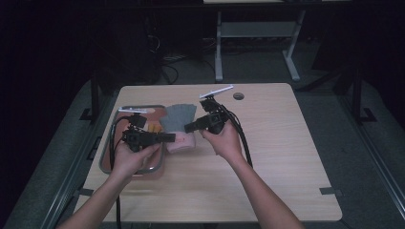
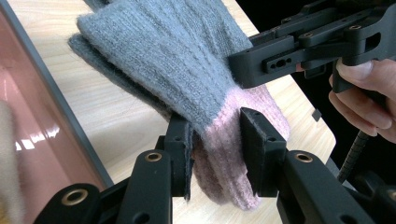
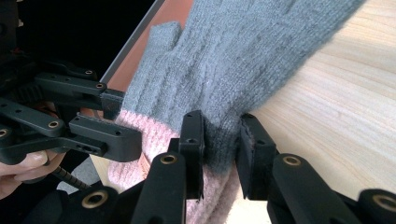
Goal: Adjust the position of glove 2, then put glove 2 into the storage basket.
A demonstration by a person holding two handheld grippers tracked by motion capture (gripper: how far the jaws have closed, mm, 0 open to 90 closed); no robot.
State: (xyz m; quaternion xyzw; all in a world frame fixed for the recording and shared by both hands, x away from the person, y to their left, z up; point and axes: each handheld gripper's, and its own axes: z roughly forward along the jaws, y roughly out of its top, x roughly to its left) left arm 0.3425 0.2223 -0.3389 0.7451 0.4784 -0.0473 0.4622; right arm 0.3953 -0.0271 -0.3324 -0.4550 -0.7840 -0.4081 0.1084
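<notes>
A knitted glove, grey [image 1: 179, 116] with a pink cuff [image 1: 182, 143], lies between the tray and the table's middle. My left gripper [image 1: 171, 138] points right and is shut on the pink cuff [image 2: 219, 154]; the wool bunches between its pads [image 2: 254, 154]. From the right, my right gripper [image 1: 187, 127] is shut on the glove where grey meets pink [image 3: 219, 140]. The glove's grey part [image 3: 243, 60] stretches away over the wood, its thumb [image 3: 166, 35] toward the tray. Each gripper view also shows the other gripper close by, also on the cuff.
A grey-rimmed metal tray [image 1: 106, 160] sits at the table's left with small orange items [image 1: 154, 128] inside. The wooden table [image 1: 277, 143] has a round hole [image 1: 238, 96] near its far edge. A desk frame stands on the floor beyond.
</notes>
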